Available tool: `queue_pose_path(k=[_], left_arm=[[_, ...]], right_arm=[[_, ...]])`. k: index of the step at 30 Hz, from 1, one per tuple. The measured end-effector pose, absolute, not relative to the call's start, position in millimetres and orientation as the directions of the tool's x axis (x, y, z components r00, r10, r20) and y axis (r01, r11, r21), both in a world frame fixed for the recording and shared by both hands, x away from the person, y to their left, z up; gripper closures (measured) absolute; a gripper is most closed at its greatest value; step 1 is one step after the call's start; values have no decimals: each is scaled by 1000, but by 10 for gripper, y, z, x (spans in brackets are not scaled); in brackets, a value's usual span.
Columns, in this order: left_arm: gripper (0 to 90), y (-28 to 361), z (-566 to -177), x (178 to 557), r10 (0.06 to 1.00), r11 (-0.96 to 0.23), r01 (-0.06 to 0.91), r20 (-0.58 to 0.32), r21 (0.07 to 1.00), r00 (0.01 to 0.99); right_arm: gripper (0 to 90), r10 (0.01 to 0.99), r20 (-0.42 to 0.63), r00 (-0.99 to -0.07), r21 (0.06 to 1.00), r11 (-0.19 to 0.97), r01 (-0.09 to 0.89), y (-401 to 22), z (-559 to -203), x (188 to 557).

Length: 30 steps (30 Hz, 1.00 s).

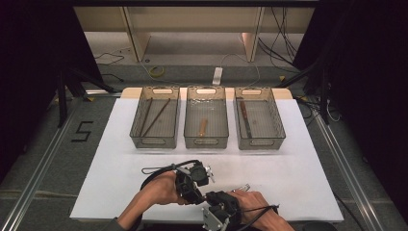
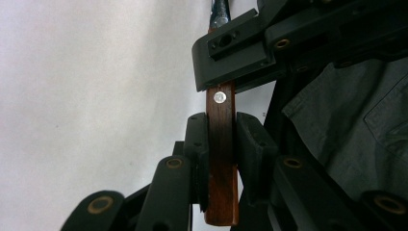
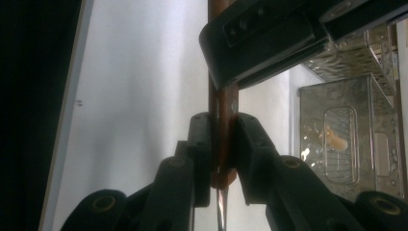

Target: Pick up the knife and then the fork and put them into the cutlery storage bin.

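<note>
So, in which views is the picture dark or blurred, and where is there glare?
High view: dark sides, evenly lit white table. Left gripper view: wooden handle sharp, its metal rivet glinting. Right gripper view: dark left edge, glare on the clear bins.

Bright white table (image 1: 120, 159); dark surroundings — close views soft.
</note>
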<state>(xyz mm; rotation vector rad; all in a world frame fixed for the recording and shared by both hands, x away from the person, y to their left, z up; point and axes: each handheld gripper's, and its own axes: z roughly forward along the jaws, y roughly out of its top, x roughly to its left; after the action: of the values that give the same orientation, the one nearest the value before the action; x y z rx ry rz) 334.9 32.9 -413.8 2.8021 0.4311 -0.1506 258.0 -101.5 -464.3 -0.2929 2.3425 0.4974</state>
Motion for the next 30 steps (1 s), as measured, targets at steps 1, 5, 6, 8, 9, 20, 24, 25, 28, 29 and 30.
queue_pose_path(k=[1, 5, 6, 8, 9, 20, 24, 25, 28, 29, 30], left_arm=[[749, 333, -4136, 3352, 278, -907, 311, -149, 285, 949], [732, 348, -4128, 3356, 276, -905, 312, -158, 288, 948], [711, 362, -4132, 3360, 272, -908, 310, -164, 283, 948], [630, 404, -4144, 3383, 288, -902, 325, -166, 284, 943], [589, 434, -4143, 3400, 293, -900, 330, -165, 284, 942], [347, 732, -4056, 3432, 350, -843, 380, -148, 380, 925], [299, 821, -4035, 3422, 385, -795, 408, -145, 449, 911], [291, 842, -4032, 3421, 388, -785, 409, -145, 465, 910], [252, 895, -4041, 3407, 416, -746, 417, -127, 519, 901], [248, 904, -4042, 3400, 424, -738, 418, -118, 530, 898], [240, 921, -4040, 3395, 429, -731, 411, -101, 545, 897]], right_arm=[[783, -69, -691, -720, 268, 900, -344, -1019, -4641, 2582], [786, -70, -686, -724, 271, 899, -343, -1030, -4625, 2587], [786, -74, -687, -723, 267, 899, -346, -1030, -4624, 2586], [786, -72, -687, -723, 264, 902, -341, -1037, -4627, 2595], [786, -66, -689, -722, 265, 904, -335, -1047, -4629, 2602], [786, -5, -687, -727, 292, 914, -282, -1188, -4543, 2701], [786, 34, -678, -735, 315, 916, -248, -1231, -4487, 2749], [786, 42, -668, -743, 318, 919, -234, -1249, -4469, 2763], [786, 119, -650, -751, 379, 907, -184, -1296, -4428, 2811], [786, 140, -640, -755, 391, 906, -164, -1326, -4402, 2839], [786, 146, -639, -755, 393, 906, -158, -1350, -4378, 2864]])
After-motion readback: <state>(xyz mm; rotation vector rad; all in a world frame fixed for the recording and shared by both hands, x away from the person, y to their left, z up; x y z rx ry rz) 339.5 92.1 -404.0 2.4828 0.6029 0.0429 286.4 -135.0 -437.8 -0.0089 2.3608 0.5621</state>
